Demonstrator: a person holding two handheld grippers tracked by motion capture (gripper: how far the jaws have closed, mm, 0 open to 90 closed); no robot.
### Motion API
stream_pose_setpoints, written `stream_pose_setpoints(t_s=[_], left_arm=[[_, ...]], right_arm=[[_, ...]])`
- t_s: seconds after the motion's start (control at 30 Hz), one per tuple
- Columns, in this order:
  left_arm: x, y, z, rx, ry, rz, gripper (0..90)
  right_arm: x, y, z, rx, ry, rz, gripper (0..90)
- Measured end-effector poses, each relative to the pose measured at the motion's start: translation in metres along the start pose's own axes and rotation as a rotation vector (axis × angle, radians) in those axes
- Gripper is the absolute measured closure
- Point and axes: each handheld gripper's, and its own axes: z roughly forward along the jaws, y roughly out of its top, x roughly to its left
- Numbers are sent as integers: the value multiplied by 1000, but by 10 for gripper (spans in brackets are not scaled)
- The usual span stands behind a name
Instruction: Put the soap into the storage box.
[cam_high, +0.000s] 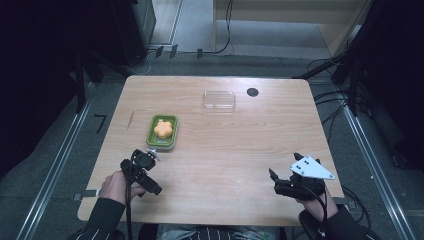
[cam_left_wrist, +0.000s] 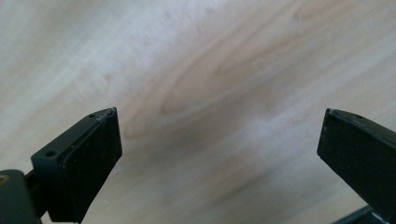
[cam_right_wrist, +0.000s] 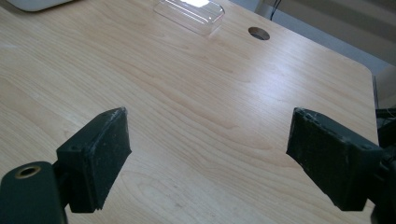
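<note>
Two hand-held grippers, left hand-held gripper (cam_high: 150, 156) and right hand-held gripper (cam_high: 285, 169); one green tray (cam_high: 162, 142).

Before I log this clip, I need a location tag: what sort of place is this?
Probably a lab or recording workspace, not a home. A bare wooden table stands between floor rails, cables trail over the grey floor, and a person holds a left claw and right claw.

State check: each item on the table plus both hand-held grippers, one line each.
Left hand-held gripper: open, jaws wide apart, nothing between them, over bare wood.
Right hand-held gripper: open, holds nothing.
Green tray: flat on the table, holds the orange piece.
Orange piece: resting in the tray, untouched.
Clear container: apart at the far side, looks empty.
Table: wood, round hole near the far edge.
</note>
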Motion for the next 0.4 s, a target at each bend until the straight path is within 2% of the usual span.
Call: stream_pose_setpoints(t_s=[0.17,0.4], left_arm=[[-3,-8,4,3,-9,6,0],[1,-5,1,-19,1,-1,0]], right_arm=[[1,0,0,0,-2,-6,137],[0,0,0,-1,-3,-4,137]])
